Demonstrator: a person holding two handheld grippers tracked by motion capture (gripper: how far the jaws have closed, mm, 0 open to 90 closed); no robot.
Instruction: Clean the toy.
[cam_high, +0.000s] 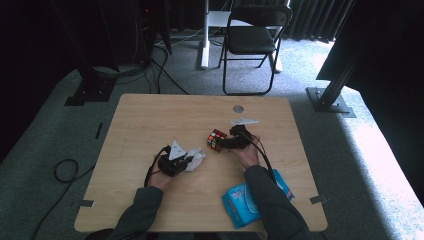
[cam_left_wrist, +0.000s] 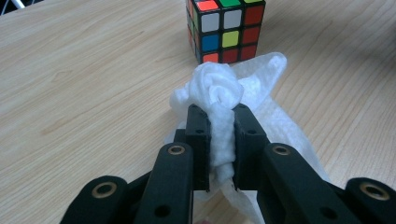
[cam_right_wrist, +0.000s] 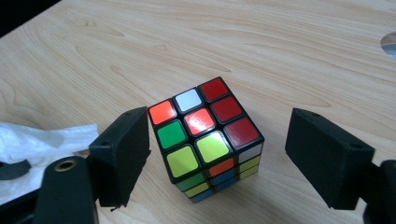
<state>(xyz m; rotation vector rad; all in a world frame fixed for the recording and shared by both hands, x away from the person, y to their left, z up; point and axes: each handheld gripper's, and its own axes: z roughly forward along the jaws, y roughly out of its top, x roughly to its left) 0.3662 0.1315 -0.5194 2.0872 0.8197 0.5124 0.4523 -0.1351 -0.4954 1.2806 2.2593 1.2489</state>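
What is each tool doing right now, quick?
Left tool: closed on a white wipe.
Right tool: open, with the puzzle cube between its jaws, not gripped.

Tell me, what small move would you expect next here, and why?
Probably the left gripper, shut on the bunched white wipe, moves it up to the puzzle cube to rub it. The cube stands free on the table, between the right gripper's open jaws.

cube (cam_left_wrist: 226, 29) top cut off by left gripper view's edge; wipe pack (cam_high: 242, 204) partly hidden under right forearm (cam_high: 272, 200); pack print too small to read.
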